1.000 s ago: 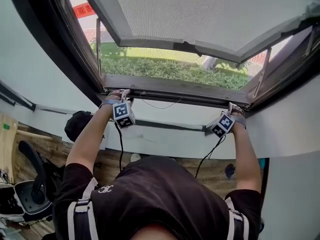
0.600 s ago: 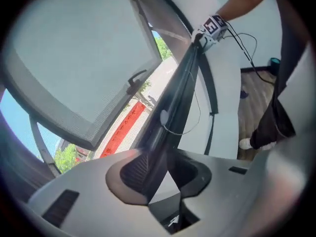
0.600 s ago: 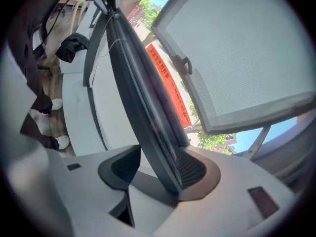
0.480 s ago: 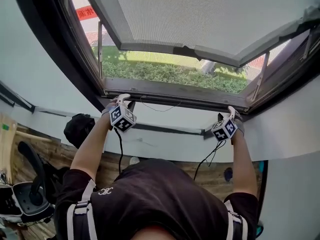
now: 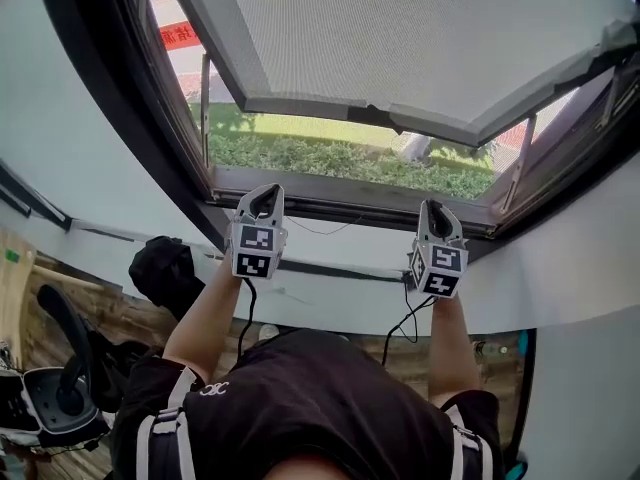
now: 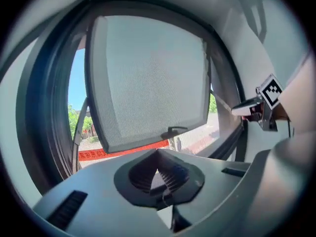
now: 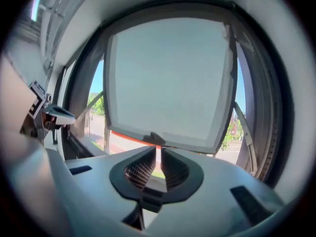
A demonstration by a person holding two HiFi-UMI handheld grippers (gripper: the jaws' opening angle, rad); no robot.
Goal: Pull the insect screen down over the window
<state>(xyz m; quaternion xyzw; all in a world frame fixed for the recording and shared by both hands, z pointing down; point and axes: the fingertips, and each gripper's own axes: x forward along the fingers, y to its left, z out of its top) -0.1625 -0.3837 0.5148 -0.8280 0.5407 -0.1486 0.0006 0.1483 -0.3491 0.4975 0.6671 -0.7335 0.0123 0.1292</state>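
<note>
insect screen (image 5: 420,38): grey mesh, grey frame, dark handle (image 5: 385,116) on lower edge; tilted outward above sill (image 5: 340,190) | left gripper (image 5: 263,200): jaws just closed together, empty | right gripper (image 5: 437,216): jaws just closing, narrow slit left, empty

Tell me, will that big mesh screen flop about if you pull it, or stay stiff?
The screen should probably stay stiff, since a solid grey frame runs round its mesh. The mesh looks thin and see-through, so likely light, and it may dent if poked. Pulling the dark handle on its lower edge would likely move the whole panel together.
</note>
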